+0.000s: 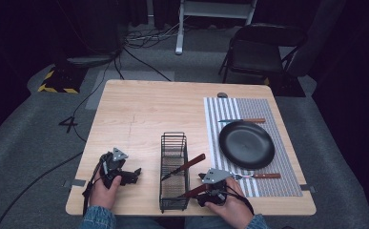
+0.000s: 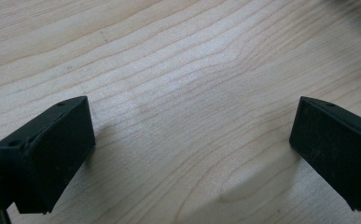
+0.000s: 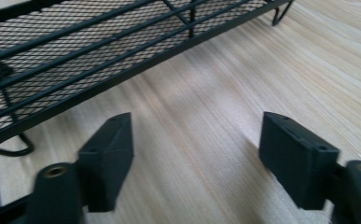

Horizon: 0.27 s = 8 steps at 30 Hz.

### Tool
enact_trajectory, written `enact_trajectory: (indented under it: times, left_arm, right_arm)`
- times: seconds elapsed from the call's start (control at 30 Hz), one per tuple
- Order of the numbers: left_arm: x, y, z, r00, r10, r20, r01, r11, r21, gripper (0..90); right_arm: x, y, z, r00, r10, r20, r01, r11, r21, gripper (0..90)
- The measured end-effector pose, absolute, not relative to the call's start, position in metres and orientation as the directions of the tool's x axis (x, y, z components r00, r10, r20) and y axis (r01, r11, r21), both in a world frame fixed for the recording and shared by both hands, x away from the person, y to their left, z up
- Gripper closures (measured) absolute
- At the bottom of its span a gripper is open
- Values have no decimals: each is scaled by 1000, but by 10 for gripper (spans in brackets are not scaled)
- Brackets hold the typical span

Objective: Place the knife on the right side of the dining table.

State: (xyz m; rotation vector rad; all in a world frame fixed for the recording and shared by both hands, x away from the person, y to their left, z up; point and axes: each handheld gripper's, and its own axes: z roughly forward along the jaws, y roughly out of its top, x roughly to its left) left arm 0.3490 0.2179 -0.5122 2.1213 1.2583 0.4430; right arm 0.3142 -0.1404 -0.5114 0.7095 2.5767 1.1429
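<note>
Two knives in the wire basket, both grippers empty

At the left part of the front edge of the desk (image 1: 144, 109) the left gripper (image 2: 192, 154) rests low over bare wood. Its jaws stand wide apart and nothing is between them.

At the middle of the front edge stands the wire basket (image 1: 162, 162), long and narrow, made of black mesh. It holds two knives. The first knife (image 1: 187, 166) lies slanted, its blade down inside and its reddish handle rising over the right wall. The second knife (image 1: 194, 191) is nearer to the front edge – its reddish handle also points out to the right, toward the right gripper (image 3: 197, 154). This gripper is just beside the right wall of the basket, jaws spread and holding nothing.

I judge each knife to be light and stiff. The metal blade is thin and slippery, so the handle is the better place to grip – at its middle, across the width. The basket itself looks light and may slide or tip if a knife catches in the mesh when it is lifted.

At the right side of the desk a striped placemat (image 1: 287, 143) carries a black plate (image 1: 246, 144), which is empty. A table knife (image 1: 244, 120) lies behind the plate and a fork (image 1: 261, 175) lies in front of it, both with wooden handles
</note>
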Motion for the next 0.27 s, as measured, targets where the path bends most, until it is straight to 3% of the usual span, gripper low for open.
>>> enact_trajectory:
  times: [0.27]
  left_arm:
    - [349,218,-512,489,872,-27,662,-351,663,2]
  right_arm:
    - [315,-139,-512,-854,521,-15,340,579,741,195]
